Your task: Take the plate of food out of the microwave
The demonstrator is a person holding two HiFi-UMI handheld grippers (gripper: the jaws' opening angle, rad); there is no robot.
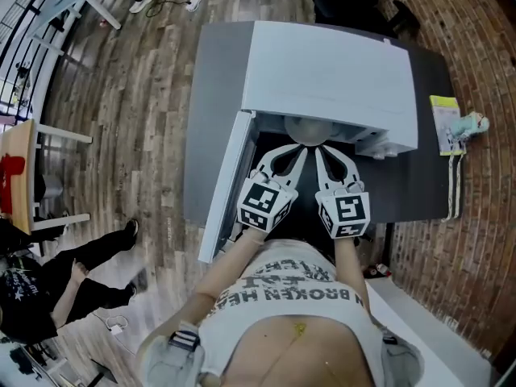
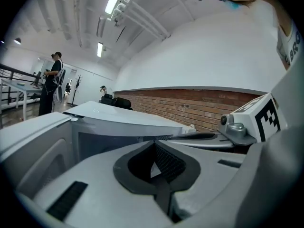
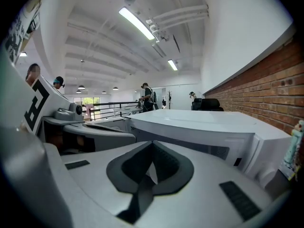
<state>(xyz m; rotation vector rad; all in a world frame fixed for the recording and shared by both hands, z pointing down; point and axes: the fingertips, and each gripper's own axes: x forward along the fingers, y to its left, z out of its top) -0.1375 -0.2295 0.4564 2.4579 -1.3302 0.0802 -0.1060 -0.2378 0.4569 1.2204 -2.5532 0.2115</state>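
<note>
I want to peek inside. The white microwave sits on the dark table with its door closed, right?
No. The white microwave sits on the dark table, but its door is open, as the head view shows.

Strip lights [image 3: 137,23] are glowing along the white ceiling [image 3: 95,46]. A brick wall [image 3: 266,80] is running beside the wood-plank floor [image 1: 145,95].

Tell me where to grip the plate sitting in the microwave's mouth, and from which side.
Grip the near rim of the plate, coming from the front. The microwave is open only there, with its door swung out to the left. The left gripper and right gripper meet at that rim, jaws closed on a pale sliver that is apparently the rim.
</note>
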